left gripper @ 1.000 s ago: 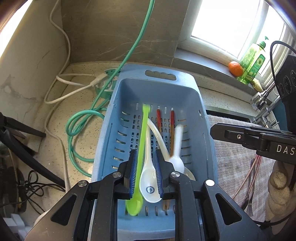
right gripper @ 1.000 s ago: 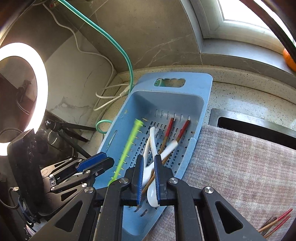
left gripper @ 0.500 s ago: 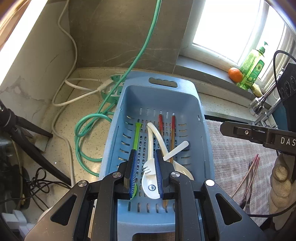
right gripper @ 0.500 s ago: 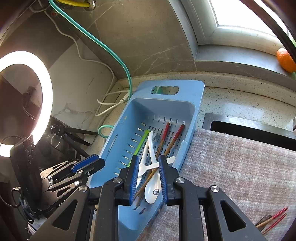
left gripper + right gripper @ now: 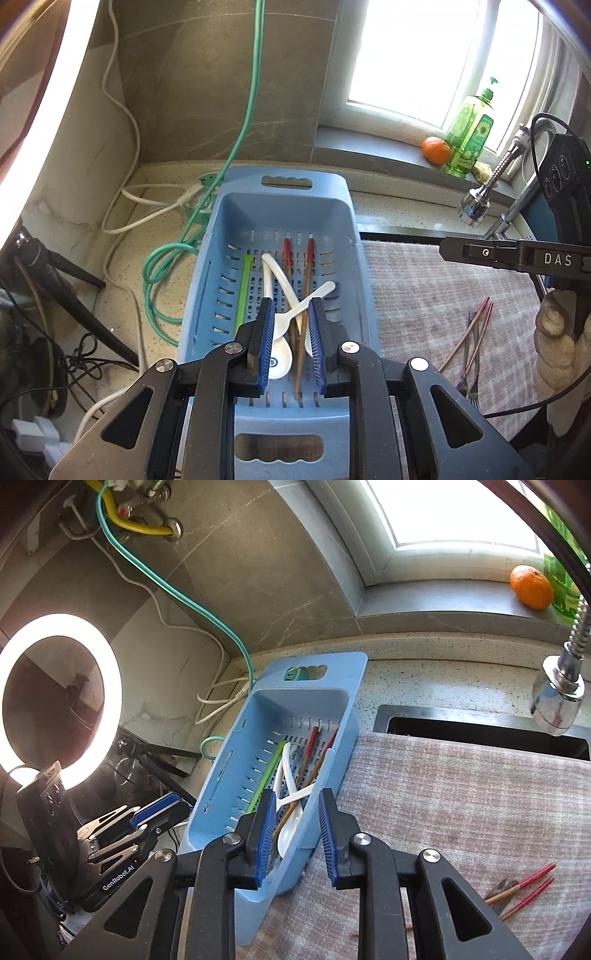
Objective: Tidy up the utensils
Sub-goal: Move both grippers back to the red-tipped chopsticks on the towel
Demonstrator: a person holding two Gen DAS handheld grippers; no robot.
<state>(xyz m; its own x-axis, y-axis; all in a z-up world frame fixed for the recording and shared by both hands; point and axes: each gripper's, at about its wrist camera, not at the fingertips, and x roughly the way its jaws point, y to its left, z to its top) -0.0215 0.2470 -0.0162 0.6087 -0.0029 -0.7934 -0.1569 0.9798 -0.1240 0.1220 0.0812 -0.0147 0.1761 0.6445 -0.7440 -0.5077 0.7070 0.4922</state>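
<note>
The blue basket (image 5: 343,206) is taken as the landmark: it stands on the counter (image 5: 399,210) just beside the checked cloth (image 5: 436,295) that is spread over the sink. Inside it, on the slotted floor, a green utensil (image 5: 242,295) lies nearest the far-from-cloth wall, two white spoons (image 5: 280,354) are crossed in the middle, and a pair of red-tipped chopsticks (image 5: 304,295) lies lengthwise towards the cloth side. The pieces are laid roughly along the basket's length, presumably so that they fit and can drain through the slots.

More utensils are left outside the basket: on the cloth, well apart from it, loose chopsticks (image 5: 476,328) and what appears to be a fork (image 5: 466,384) can be seen, so the sorting is judged unfinished.

The left gripper (image 5: 290,343) is held above the basket's near end with its fingers (image 5: 266,332) spread only a little; nothing is pinched between them, the spoons and chopsticks being seen lying below the gap. The right gripper (image 5: 297,834) is held over the basket's cloth-side rim, its fingers (image 5: 327,830) parted and likewise empty. Both are judged to be free for the pieces on the cloth.

Beyond the basket, a green hose (image 5: 243,129) and a white cable (image 5: 147,218) are draped on the counter, and an orange (image 5: 436,150) and a soap bottle (image 5: 471,129) stand on the window sill.
</note>
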